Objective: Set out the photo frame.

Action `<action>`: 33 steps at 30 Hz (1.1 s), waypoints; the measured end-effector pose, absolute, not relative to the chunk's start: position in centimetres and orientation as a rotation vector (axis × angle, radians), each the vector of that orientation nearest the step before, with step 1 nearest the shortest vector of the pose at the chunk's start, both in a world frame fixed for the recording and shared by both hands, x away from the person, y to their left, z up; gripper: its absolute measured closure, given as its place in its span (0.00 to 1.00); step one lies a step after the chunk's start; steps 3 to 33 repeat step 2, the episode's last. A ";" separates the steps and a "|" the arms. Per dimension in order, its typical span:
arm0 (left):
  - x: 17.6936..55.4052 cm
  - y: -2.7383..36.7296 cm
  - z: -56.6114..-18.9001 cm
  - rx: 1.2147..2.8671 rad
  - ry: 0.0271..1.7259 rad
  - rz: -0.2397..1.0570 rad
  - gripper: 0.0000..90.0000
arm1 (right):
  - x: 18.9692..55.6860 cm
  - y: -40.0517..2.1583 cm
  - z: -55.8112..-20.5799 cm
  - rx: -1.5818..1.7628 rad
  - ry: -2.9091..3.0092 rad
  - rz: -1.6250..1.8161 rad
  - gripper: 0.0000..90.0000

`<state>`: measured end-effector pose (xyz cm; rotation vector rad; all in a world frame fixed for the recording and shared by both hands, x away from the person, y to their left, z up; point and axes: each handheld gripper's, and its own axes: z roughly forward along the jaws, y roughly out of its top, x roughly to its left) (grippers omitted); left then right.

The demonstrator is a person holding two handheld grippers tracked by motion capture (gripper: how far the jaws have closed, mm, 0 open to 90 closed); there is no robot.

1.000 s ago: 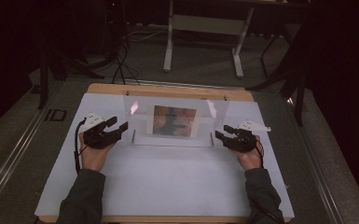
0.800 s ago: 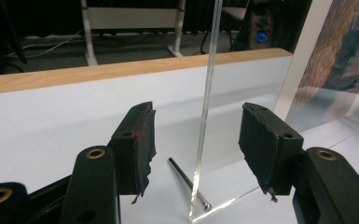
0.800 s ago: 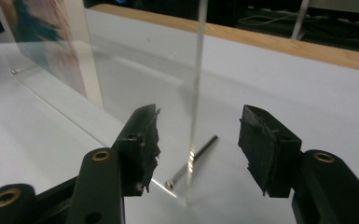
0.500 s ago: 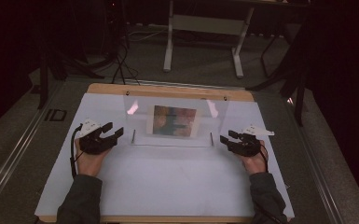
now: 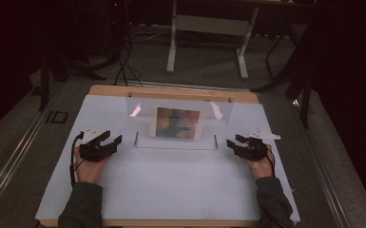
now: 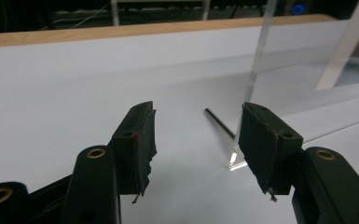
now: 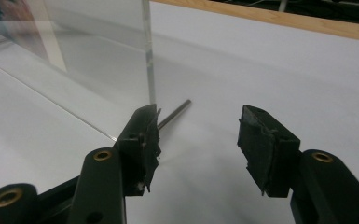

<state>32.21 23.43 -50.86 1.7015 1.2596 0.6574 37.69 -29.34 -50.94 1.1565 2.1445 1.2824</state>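
High view, centre of frame: a clear acrylic stand (image 5: pixel 180 121), a flat upright pane with glossy reflections near its 2 upper corners, rises from a thin transparent base lying on the white sheet (image 5: pixel 171 185) that covers the wood-edged table (image 5: pixel 171 91). Behind the pane, a rectangular picture card (image 5: pixel 178 123) with a pale border and blotchy brown and teal tones stands upright. 2 slim metal pins sit at the base ends, the left pin (image 5: pixel 136 137) and the right pin (image 5: pixel 215 141).

Lower left of the high view: my left gripper (image 5: pixel 108 143), matte black plastic with a white top plate, rests on the sheet just left of the stand, jaws spread and holding nothing. In the left gripper view, its 2 blocky jaws carry rough, frayed rubber pads (image 6: pixel 140 135) and brass-ringed holes; the pane's polished edge (image 6: pixel 256 60) rises at upper right, and the left pin (image 6: pixel 219 122) lies between the jaws, farther off.

Lower right of the high view: my right gripper (image 5: pixel 233 142), same build, sits just right of the stand, likewise parted and empty. In the right gripper view, the pane's thick clear edge (image 7: pixel 148 51) stands at upper left above the left-hand pad, and the right pin (image 7: pixel 173 114) lies slanting on the smooth sheet beside it.
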 end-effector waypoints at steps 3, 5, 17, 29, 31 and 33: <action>32.3 23.3 -51.0 1.723 1.276 0.677 0.51 | 37.7 -29.4 -51.1 1.167 2.145 1.269 0.52; 32.3 23.3 -51.0 1.723 1.276 0.677 0.51 | 37.7 -29.4 -51.1 1.167 2.145 1.269 0.52; 32.3 23.3 -51.0 1.723 1.276 0.677 0.51 | 37.7 -29.4 -51.1 1.167 2.145 1.269 0.52; 32.3 23.3 -51.0 1.723 1.276 0.677 0.51 | 37.7 -29.4 -51.1 1.167 2.145 1.269 0.52; 32.3 23.3 -51.0 1.723 1.276 0.677 0.51 | 37.7 -29.4 -51.1 1.167 2.145 1.269 0.52; 32.3 23.3 -51.0 1.723 1.276 0.677 0.51 | 37.7 -29.4 -51.1 1.167 2.145 1.269 0.52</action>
